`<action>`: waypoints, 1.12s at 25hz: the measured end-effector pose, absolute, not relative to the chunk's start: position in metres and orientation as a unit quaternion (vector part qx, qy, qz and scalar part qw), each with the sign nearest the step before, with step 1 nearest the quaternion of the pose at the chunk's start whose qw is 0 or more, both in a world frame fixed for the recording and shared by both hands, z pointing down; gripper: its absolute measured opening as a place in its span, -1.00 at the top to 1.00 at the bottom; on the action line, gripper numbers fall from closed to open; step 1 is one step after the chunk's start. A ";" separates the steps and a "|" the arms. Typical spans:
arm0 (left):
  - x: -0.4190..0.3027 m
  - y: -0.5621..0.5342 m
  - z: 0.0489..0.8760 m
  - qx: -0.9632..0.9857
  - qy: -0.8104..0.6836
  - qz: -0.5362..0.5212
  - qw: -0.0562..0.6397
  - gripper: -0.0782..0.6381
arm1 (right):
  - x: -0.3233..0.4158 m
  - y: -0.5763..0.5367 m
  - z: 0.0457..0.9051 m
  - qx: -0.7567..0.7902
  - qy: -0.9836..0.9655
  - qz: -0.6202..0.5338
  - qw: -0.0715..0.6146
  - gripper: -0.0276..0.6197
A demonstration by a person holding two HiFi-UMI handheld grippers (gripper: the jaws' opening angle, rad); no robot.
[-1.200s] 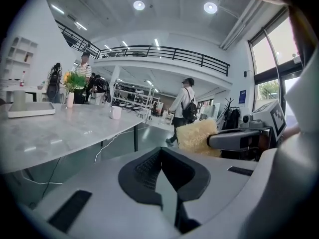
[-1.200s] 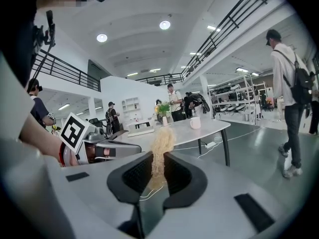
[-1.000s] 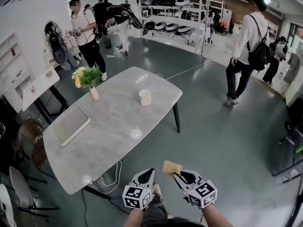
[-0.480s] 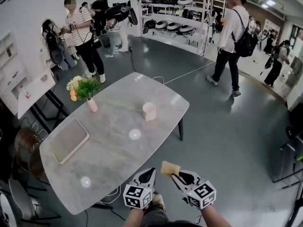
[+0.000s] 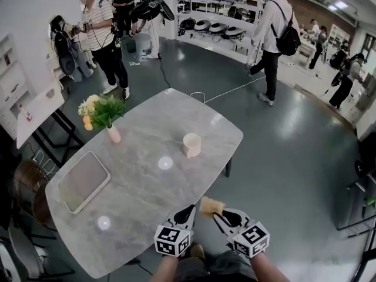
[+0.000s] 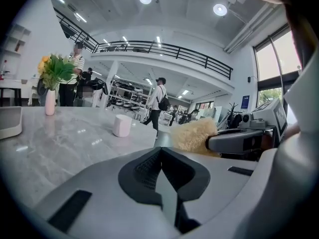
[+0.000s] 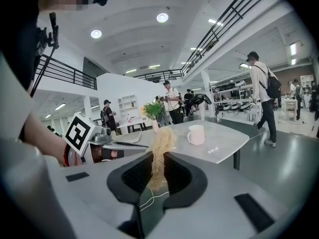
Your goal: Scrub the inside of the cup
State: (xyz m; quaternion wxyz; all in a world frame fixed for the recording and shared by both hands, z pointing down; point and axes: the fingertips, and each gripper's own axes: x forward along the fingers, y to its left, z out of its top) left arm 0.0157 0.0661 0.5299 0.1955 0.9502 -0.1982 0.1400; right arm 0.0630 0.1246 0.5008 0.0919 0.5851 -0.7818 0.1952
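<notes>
left gripper (image 5: pixel 190 208): fingers together, empty | right gripper (image 5: pixel 217 215): fingers clamped on sponge (image 5: pixel 211 206) | cup (image 5: pixel 191 145) — upright on bench (image 5: pixel 135 187), farther off

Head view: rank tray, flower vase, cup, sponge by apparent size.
1. tray
2. flower vase, counting the bouquet
3. cup and sponge: these look about alike. The sponge sits nearer the camera, so I won't rank one over the other.
</notes>
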 end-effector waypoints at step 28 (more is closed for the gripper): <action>0.091 -0.087 0.542 0.928 -0.269 0.129 0.222 0.74 | 0.140 -0.048 0.510 0.499 -0.839 0.188 0.108 0.73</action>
